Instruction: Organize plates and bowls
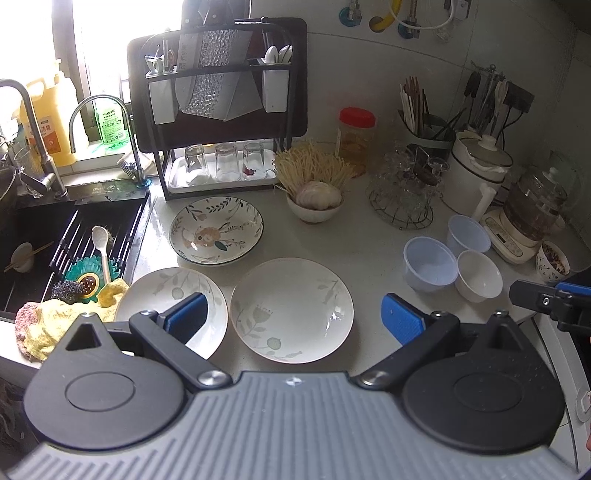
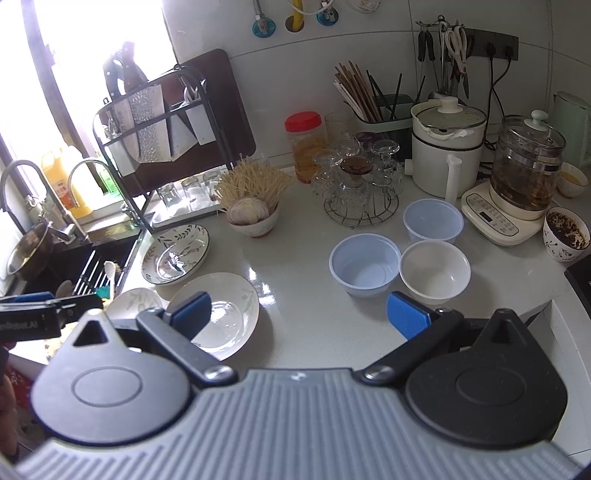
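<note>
Left wrist view: the left gripper (image 1: pixel 291 317) hangs over the pale speckled stone countertop (image 1: pixel 373 254), jaws spread wide and empty. Its near finger hides part of the white leaf-patterned plate at the sink edge (image 1: pixel 162 295); a second white leaf-patterned plate (image 1: pixel 291 308) lies just beside it, fully shown. Behind them sits the floral plate with a dark rim (image 1: pixel 217 229). To the right, two translucent bluish plastic bowls (image 1: pixel 430 264) and a small white ceramic bowl (image 1: pixel 478 276) cluster together, touching or nearly so.

The right gripper (image 2: pixel 299 314), also spread and empty, is only partly seen from the left camera at the frame's edge. The black sink (image 1: pixel 40 236) is cut off on the left, its contents dim. The window (image 1: pixel 110 33) is blown out by glare. A black dish rack (image 1: pixel 221 110) stands against the tiled wall.
</note>
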### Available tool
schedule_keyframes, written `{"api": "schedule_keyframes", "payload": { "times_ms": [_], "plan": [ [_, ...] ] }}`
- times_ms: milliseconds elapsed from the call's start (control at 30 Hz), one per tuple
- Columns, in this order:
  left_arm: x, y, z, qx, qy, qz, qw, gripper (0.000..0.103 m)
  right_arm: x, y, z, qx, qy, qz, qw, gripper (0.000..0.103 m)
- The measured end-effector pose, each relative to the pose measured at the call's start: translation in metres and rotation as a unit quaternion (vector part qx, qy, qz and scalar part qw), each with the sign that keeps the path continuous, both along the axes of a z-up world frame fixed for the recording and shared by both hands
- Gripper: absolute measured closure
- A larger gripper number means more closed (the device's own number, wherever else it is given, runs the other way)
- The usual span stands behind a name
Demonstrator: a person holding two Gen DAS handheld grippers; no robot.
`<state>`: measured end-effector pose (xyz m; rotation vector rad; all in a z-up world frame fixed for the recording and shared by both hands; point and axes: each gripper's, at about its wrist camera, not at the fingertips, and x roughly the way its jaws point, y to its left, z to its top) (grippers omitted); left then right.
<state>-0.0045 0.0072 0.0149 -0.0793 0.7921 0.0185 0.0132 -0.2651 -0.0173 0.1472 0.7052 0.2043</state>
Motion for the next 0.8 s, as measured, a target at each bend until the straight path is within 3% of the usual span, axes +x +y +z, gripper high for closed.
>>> {"api": "schedule_keyframes", "payload": {
  "times_ms": [800],
  "plan": [
    [-0.006, -0.008, -0.015, -0.007, 0.009, -0.014, 0.9998, 0.001, -0.01, 0.005, -0.01, -0.003, 0.0, -0.017, 1.0, 0.0]
  ]
}}
